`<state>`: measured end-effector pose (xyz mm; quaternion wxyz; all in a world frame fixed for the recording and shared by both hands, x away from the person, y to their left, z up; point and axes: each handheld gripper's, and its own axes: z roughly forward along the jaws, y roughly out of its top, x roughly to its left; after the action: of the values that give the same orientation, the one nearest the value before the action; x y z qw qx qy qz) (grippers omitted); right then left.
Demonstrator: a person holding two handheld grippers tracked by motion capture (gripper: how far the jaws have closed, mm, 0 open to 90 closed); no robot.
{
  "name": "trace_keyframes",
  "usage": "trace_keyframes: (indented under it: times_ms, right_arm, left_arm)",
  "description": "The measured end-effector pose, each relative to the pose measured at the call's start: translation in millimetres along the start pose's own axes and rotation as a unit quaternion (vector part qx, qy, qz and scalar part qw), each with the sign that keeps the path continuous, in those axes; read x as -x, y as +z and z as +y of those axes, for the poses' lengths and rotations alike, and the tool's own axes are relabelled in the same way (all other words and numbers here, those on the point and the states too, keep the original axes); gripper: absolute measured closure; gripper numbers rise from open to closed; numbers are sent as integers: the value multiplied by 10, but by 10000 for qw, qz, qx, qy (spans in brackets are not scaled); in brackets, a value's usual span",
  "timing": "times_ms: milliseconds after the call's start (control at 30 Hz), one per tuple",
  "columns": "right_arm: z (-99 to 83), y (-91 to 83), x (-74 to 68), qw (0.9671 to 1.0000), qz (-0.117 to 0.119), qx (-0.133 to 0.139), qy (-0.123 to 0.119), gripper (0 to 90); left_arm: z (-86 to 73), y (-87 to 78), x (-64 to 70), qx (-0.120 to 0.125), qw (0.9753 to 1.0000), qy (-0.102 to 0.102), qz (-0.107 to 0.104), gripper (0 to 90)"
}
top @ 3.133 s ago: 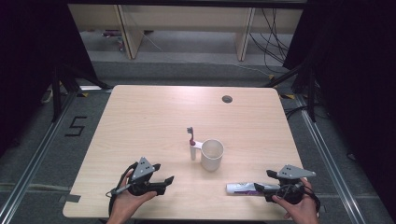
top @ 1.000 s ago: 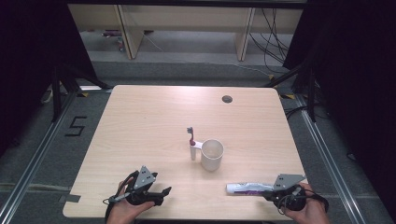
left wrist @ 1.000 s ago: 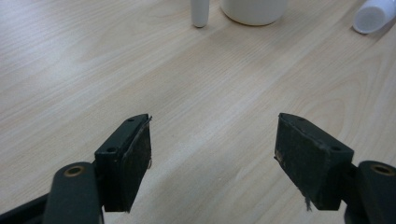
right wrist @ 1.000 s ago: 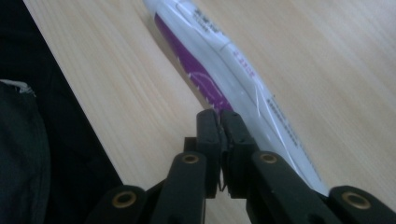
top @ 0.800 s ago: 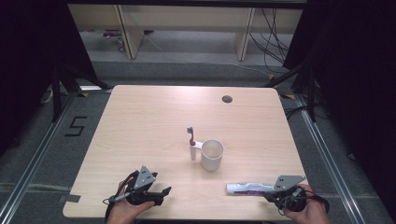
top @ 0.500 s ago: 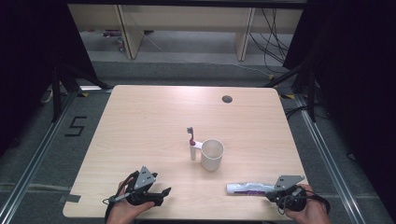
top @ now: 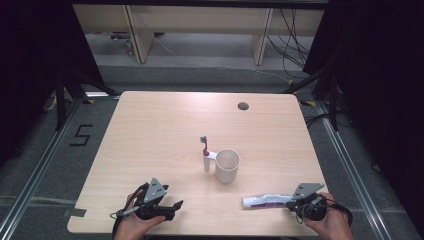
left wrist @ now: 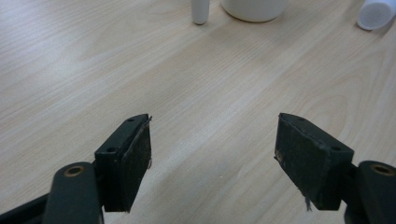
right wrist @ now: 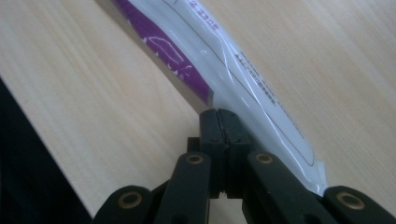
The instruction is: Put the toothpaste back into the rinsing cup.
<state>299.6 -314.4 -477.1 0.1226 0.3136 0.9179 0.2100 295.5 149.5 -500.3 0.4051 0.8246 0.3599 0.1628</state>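
The toothpaste tube (top: pixel 266 201), glossy white plastic with a purple band, lies flat near the front right edge of the pale wood-grain tabletop (top: pixel 160 130). The right tool (top: pixel 294 201) rests beside its crimped end with jaws pressed together on nothing I can see. The left tool (left wrist: pixel 212 154) gapes wide, empty. A white cup (top: pixel 227 165) and upright toothbrush (top: pixel 205 154) stand mid-tabletop; the left gripper view crops their tops.

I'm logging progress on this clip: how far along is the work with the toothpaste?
Early stage. Done: the right gripper has its jaws pressed together at the edge of the toothpaste tube, which lies flat on the table. In hand: that grip. Left: lifting it; the left gripper is open, the cup untouched.
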Motion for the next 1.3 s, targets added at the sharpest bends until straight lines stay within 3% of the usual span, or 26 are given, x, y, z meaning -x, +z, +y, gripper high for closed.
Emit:
trace_keyframes:
  times_ms: [100, 267, 333, 400, 467, 600, 667, 700, 800, 1033, 1133, 1300]
  right_arm:
    - [43, 23, 64, 9999, -65, 32, -107, 897]
    - [166, 86, 159, 9999, -140, -42, 17, 894]
    - [216, 120, 208, 9998, -156, -20, -91, 892]
    - [270, 157, 248, 9998, -167, -21, -83, 890]
    - [324, 191, 281, 9997, -231, -46, -86, 887]
    - [430, 247, 342, 9996, -280, -51, -77, 875]
    - [479, 280, 365, 9996, -281, -55, -70, 875]
    - [504, 297, 361, 9996, -272, -95, 22, 875]
    - [578, 352, 399, 9995, -316, -86, -33, 873]
    - [780, 463, 427, 9995, -288, -94, -35, 869]
    - [862, 506, 443, 9995, -289, -106, -61, 867]
    - [976, 563, 461, 9996, -262, -104, -73, 861]
  left_arm:
    - [4, 1, -5, -6, 10000, 12, -16, 268]
    - [2, 9, 2, 15, 10000, -24, -42, 267]
    - [0, 10, 1, 4, 10000, -28, -33, 267]
    - [-4, 5, -7, -61, 10000, 58, -9, 267]
    - [1, 12, 2, -3, 10000, -26, -46, 267]
    - [-6, 15, -3, -27, 10000, 51, -2, 267]
    - [1, 15, 8, 5, 10000, -33, -57, 267]
    - [-1, 15, 8, 0, 10000, -19, -34, 267]
    - [-5, 14, -4, -36, 10000, 65, -9, 267]
    - [1, 26, 19, 66, 9999, -88, -66, 267]
    - [-8, 20, 5, 0, 10000, 28, -28, 267]
    - [-6, 18, 16, 4, 10000, -19, -69, 267]
